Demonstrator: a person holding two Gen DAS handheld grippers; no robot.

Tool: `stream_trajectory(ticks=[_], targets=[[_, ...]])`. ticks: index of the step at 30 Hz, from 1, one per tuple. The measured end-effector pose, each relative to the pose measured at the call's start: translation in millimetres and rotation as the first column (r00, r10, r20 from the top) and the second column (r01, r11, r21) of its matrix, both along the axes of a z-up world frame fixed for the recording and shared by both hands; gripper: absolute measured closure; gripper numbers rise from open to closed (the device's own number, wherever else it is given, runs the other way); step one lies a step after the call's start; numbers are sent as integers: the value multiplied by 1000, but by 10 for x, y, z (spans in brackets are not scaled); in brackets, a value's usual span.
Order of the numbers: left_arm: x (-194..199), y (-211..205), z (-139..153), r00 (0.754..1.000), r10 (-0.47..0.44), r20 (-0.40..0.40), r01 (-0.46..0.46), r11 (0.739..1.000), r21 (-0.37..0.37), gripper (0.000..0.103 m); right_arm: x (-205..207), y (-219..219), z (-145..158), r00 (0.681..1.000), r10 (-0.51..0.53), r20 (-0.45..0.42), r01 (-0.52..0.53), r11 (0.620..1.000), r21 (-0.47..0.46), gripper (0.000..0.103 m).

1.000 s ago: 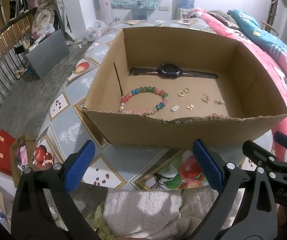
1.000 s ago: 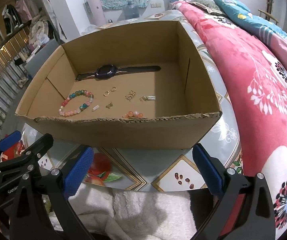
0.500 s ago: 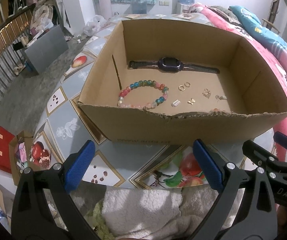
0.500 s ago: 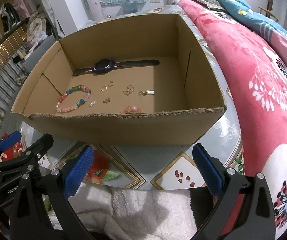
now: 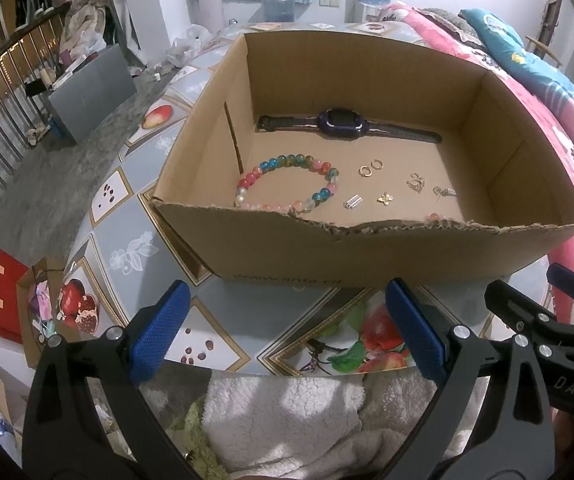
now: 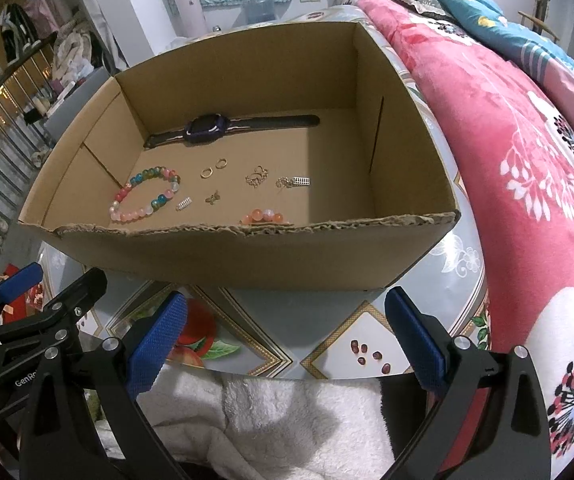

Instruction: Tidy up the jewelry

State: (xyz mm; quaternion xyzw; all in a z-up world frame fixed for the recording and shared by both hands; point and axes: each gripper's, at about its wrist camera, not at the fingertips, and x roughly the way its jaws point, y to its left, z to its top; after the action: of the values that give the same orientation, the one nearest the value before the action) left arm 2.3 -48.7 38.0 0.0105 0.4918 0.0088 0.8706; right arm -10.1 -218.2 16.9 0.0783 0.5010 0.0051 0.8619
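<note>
Hovering over the table's [image 5: 127, 236] near edge, I hold my left claw [image 5: 287, 332] and right claw [image 6: 287, 336] spread wide, both empty. Inside the cardboard box [image 6: 215, 252] lie a dark watch [image 6: 207, 129] along the far wall, a multicoloured bead bracelet [image 5: 287, 188] at the left, and two gold rings [image 6: 213, 169] mid-floor.

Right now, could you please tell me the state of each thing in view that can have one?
Cardboard box: open-topped, near rim torn.
Watch: strap laid out flat.
Multicoloured bead bracelet: closed loop, lying flat.
Left gripper: open, empty.
Right gripper: open, empty.
</note>
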Motion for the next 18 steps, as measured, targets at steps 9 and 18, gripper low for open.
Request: stream_trajectory(ticks=[9,18], targets=[[27,2,-34,1000,-1,-19,1,1000,-4,9,11,6,-27,1000,-2,-14,2,1000,-2,6],[71,-1,-68,999,-3,-41,3,1000,1,9,47,21,-53,1000,-2,-29,2,1000,-6,7]])
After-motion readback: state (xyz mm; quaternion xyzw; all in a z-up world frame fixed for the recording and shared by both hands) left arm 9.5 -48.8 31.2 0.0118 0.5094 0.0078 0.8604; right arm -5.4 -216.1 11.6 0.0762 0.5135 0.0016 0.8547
